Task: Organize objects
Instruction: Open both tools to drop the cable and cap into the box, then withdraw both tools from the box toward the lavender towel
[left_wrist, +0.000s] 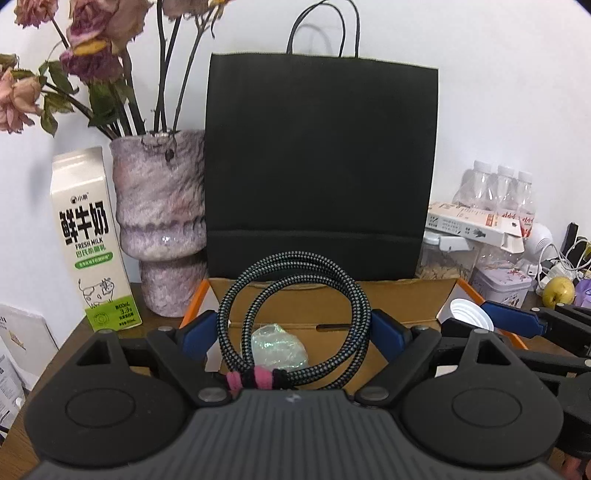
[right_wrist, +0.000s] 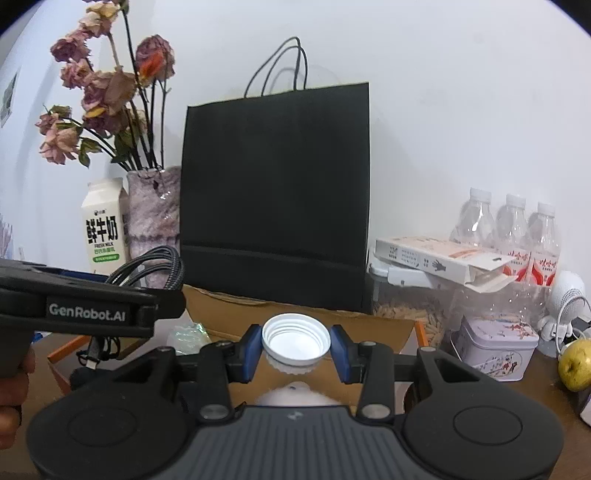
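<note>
Left gripper (left_wrist: 295, 328) has its jaws wide, blue pads pressing the two sides of a coiled braided cable (left_wrist: 295, 314). The coil stands upright between them, bound at the bottom by a pink-and-black tie (left_wrist: 255, 380). From the right wrist view the same coil shows edge-on, with a connector end hanging loose below the gripper.

Right gripper (right_wrist: 295, 350) is clamped on a white threaded screw cap (right_wrist: 295, 338), open side facing the camera, pads tight on both sides. A white rounded thing sits just below the cap, too blurred to name.

Both grippers hang over an open cardboard box (left_wrist: 399, 302) with orange-edged flaps. Inside it lies a crumpled iridescent plastic wrapper (left_wrist: 279, 349), seen through the cable loop. The box sits on a brown wooden table (left_wrist: 66, 332).

Just behind the box stands a black paper bag (left_wrist: 317, 166) with thin cord handles, upright against the white wall.

Left of the bag: a mottled pink-purple vase (left_wrist: 162, 229) holding dried roses (left_wrist: 88, 48), and beside that a fresh milk carton (left_wrist: 92, 243) with green print.

Right of the bag: a clear lidded container (right_wrist: 410, 306) with a flat white carton box (right_wrist: 439, 258) lying on top, one end flap open. Behind these, three clear water bottles (right_wrist: 513, 229) with white caps. Nearer, a pale floral tin (right_wrist: 495, 347), a yellow-green apple (right_wrist: 574, 363) and some white cables (left_wrist: 561, 262) at the right edge.

A hand (right_wrist: 13, 384) grips the left gripper's handle.
</note>
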